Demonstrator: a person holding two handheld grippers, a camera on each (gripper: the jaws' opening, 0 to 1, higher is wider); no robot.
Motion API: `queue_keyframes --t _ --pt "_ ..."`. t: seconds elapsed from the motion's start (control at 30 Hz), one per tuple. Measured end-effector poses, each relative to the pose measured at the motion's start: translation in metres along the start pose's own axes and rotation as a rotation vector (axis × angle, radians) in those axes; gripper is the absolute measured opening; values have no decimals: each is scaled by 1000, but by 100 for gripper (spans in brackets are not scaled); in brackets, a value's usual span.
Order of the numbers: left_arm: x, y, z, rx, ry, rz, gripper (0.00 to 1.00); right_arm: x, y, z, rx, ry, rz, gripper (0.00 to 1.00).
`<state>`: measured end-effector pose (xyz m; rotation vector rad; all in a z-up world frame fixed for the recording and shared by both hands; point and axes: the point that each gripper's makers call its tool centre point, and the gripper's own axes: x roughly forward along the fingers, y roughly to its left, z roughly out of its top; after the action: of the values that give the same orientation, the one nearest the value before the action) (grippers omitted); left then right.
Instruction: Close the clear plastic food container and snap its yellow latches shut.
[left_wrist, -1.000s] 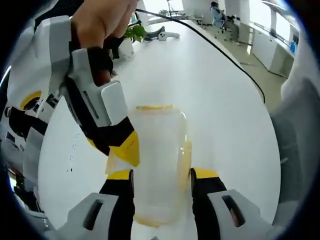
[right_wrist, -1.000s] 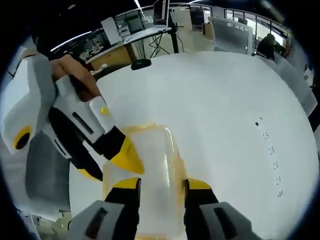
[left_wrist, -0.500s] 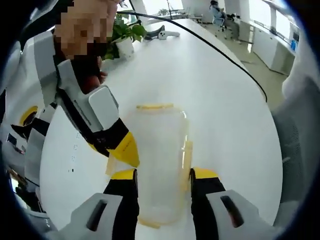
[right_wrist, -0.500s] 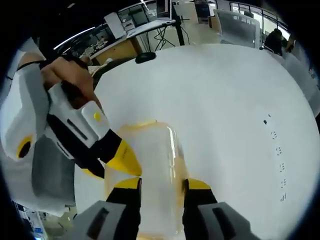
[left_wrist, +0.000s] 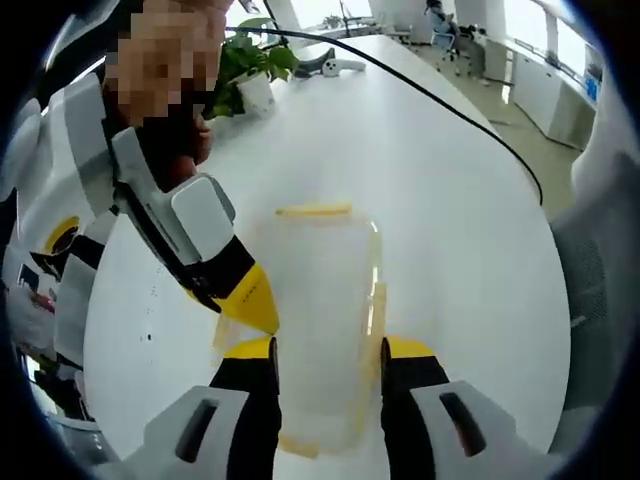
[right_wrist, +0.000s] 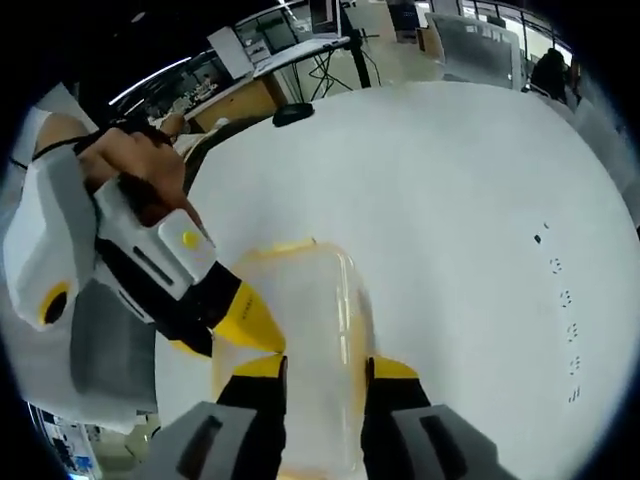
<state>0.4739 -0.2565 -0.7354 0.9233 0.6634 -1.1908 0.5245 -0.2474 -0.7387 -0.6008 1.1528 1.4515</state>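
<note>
Little has changed: the clear rectangular plastic food container with yellow latches (left_wrist: 322, 320) (right_wrist: 300, 340) still sits on the white table (left_wrist: 430, 180), clamped by left gripper (left_wrist: 326, 360) and right gripper (right_wrist: 318, 368), each entering at 9 o'clock

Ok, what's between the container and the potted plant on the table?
In the left gripper view, only bare white table lies between the container and the plant; a black cable runs off to the side.

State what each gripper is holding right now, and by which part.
Both grip the clear plastic food container with yellow latches: the left gripper and the right gripper each have their jaws across its body, from opposite ends.
</note>
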Motion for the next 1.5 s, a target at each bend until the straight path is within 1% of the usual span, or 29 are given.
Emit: queue_keyframes --t 0.1,0.13,0.23,0.33,0.43,0.5,0.53,0.57,0.63,0.73,0.83,0.93,1.03,1.17,1.3,1.37,1.5 --pt "0 -1 1 14 6 8 37 0 1 2 -3 10 -3 28" --pt "-1 -1 0 13 3 9 37 -1 -1 2 4 10 0 28" --pt "-2 0 2 14 -3 6 38 -2 1 3 9 4 2 29" --pt "-4 1 4 -26 -21 -5 39 -4 -1 3 17 -2 -6 30" --pt "-5 0 6 -50 -27 -15 39 -4 1 4 4 -8 -17 30" --pt "-5 -3 6 -42 -26 -23 38 -5 -1 4 -3 -3 -35 31" --pt "-6 -5 7 -38 -28 -30 39 -5 -1 4 -24 5 -43 32" --pt "-6 -7 7 -35 -32 -35 40 -6 1 4 -31 12 -39 31" --pt "-8 -9 6 -22 -24 -36 41 -8 1 6 -30 4 -44 32" --pt "-10 -10 5 -42 -26 -55 41 -11 1 7 -34 -4 -51 34" --pt "-13 -9 3 -30 -26 -58 45 -14 2 8 -37 -14 -63 35" --pt "-17 -7 2 -34 -29 -64 47 -16 5 3 -61 9 -76 38" --pt "-21 -6 2 -30 -36 -74 51 -20 6 1 -62 4 -87 41" --pt "-24 -1 -3 -9 -28 -66 51 -26 11 -5 -90 18 -116 44" --pt "-25 6 -7 -16 -33 -68 54 -32 17 -11 -109 18 -132 46" --pt "-26 7 -11 -2 -22 -73 55 -35 18 -15 -115 26 -152 47" --pt "-25 9 -19 30 -4 -76 56 -37 27 -23 -125 29 -159 49"
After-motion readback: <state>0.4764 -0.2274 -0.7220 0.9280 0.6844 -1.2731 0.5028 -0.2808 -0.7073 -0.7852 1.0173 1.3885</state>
